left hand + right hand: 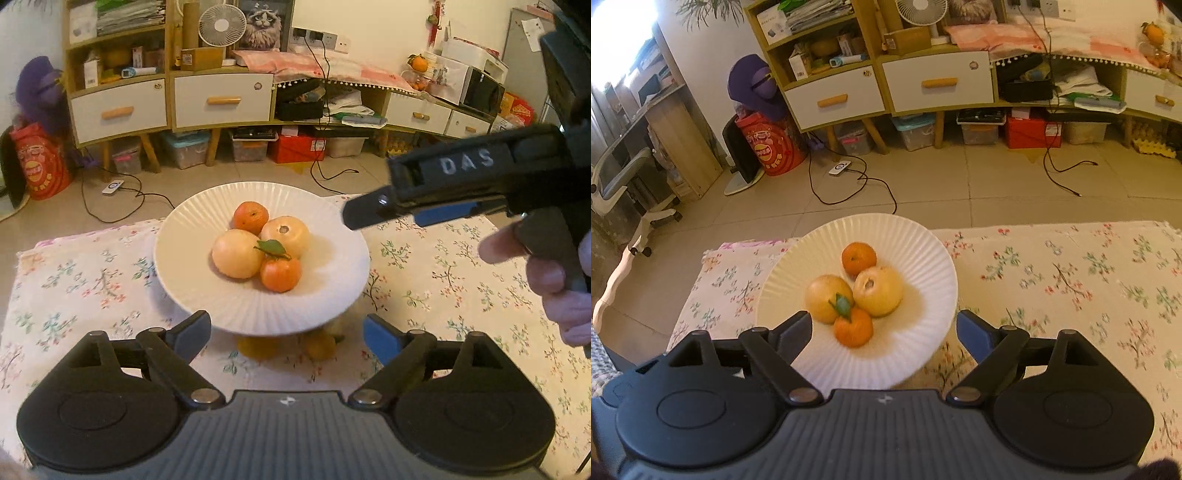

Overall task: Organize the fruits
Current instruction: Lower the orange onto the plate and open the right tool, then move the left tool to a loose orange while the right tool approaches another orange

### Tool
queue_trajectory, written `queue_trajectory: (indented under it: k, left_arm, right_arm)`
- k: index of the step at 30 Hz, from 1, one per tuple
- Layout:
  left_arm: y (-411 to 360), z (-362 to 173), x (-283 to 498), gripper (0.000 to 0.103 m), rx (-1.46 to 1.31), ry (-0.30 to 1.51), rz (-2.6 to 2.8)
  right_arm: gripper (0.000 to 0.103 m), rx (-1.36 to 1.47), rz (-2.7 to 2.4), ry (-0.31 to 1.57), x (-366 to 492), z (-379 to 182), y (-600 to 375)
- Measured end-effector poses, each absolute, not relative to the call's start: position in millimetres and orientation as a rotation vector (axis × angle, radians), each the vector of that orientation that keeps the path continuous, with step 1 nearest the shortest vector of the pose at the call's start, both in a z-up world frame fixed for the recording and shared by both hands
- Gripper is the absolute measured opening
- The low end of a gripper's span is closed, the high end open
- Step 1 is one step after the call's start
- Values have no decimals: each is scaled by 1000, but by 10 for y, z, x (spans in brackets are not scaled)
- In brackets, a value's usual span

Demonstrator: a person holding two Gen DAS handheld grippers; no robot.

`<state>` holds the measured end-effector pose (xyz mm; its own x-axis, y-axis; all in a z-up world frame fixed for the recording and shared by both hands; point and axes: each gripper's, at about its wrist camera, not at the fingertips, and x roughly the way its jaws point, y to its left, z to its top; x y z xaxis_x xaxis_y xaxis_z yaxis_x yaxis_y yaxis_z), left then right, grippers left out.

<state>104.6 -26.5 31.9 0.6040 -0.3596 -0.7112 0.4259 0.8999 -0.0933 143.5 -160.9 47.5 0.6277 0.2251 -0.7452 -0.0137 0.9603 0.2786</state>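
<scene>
White plate (pixel 192 236), frame centre, on the floral tabletop (pixel 443 280): two pale fruits (pixel 236 258), two tangerines (pixel 280 273). Left tool (pixel 286 334) wide, empty; right tool (pixel 884 330) likewise. We judge further fruit beneath the plate rim; approach low, grip gently.

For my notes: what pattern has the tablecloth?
Small flowers on cream tablecloth; right wrist view shows it best.

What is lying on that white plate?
The white plate holds two pale yellow fruits and two oranges, one with a leaf. Whatever sits beneath them stays covered.
</scene>
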Motion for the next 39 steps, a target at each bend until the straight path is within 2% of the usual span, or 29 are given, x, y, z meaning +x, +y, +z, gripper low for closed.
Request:
queue_trajectory:
  k: [13, 28, 39]
  left_arm:
    - [53, 467, 694, 85, 68, 826, -382]
    - [415, 257, 381, 86, 64, 918, -310]
    - [501, 94, 210, 86, 150, 899, -305]
  right_arm:
    - [90, 275, 114, 892, 896, 522, -1525]
    - [94, 335, 103, 946, 512, 300, -1454]
    - [94, 226, 101, 943, 331, 113, -1317]
